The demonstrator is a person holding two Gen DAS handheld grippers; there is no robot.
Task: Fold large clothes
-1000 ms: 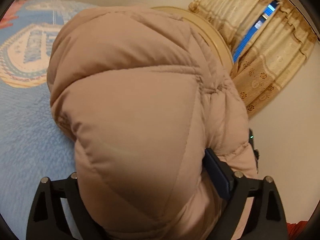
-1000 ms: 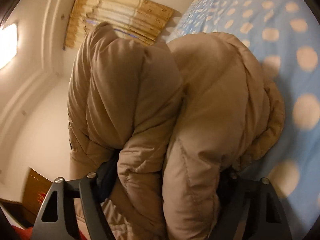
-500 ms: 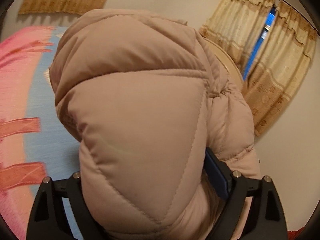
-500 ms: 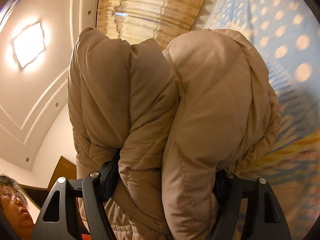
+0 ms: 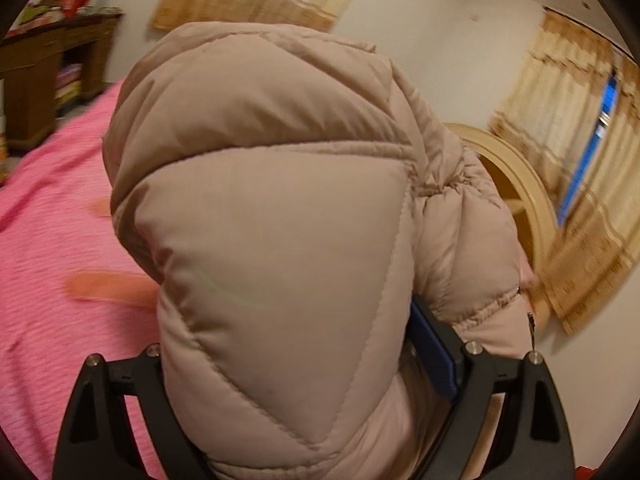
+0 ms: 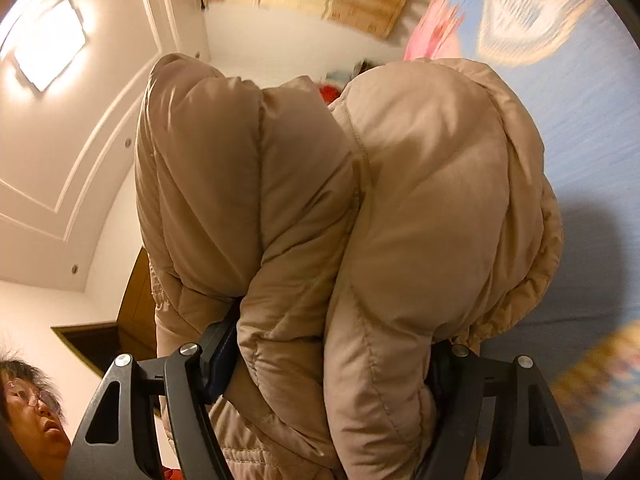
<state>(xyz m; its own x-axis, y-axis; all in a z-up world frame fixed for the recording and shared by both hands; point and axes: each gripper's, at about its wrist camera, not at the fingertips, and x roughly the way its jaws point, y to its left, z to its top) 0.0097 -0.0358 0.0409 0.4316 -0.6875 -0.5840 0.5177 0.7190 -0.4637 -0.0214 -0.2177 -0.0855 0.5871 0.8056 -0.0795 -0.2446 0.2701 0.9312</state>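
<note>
Since a second ago, we note the left view has swung from the blue patterned part of the bedspread to its pink part [image 5: 52, 248], and a dark wooden cabinet [image 5: 44, 76] has come into sight at the upper left. On the right view, the dotted blue area has given way to a large pale emblem on the blue bedspread [image 6: 592, 152]. The grip on both sides is unchanged.

We find the left gripper [image 5: 312, 380] clamped on a thick fold of the beige padded jacket [image 5: 272, 248]. The jacket bulges up and forward from between the fingers and fills most of the view; a blue finger pad [image 5: 434, 356] presses its right side. The left finger pad is buried under the padding.

The right gripper [image 6: 332, 376] likewise holds the jacket [image 6: 420, 208], here bunched into two puffy lobes rising from the jaws. A dark pad [image 6: 218, 360] bears against the left lobe; the elastic hem [image 6: 532, 292] curls at the lower right, beside the right finger.

The jacket appears lifted, with the bed behind it; we cannot tell whether any part touches the bed.

Surroundings: tan curtains [image 5: 588, 184], a rounded pale wooden headboard [image 5: 520, 184], white walls, a lit ceiling panel [image 6: 50, 46], and a person's face with glasses [image 6: 30, 412] at the lower left edge, cut off by the frame.

Backgrounds are motion-blurred; items on the cabinet cannot be identified.
</note>
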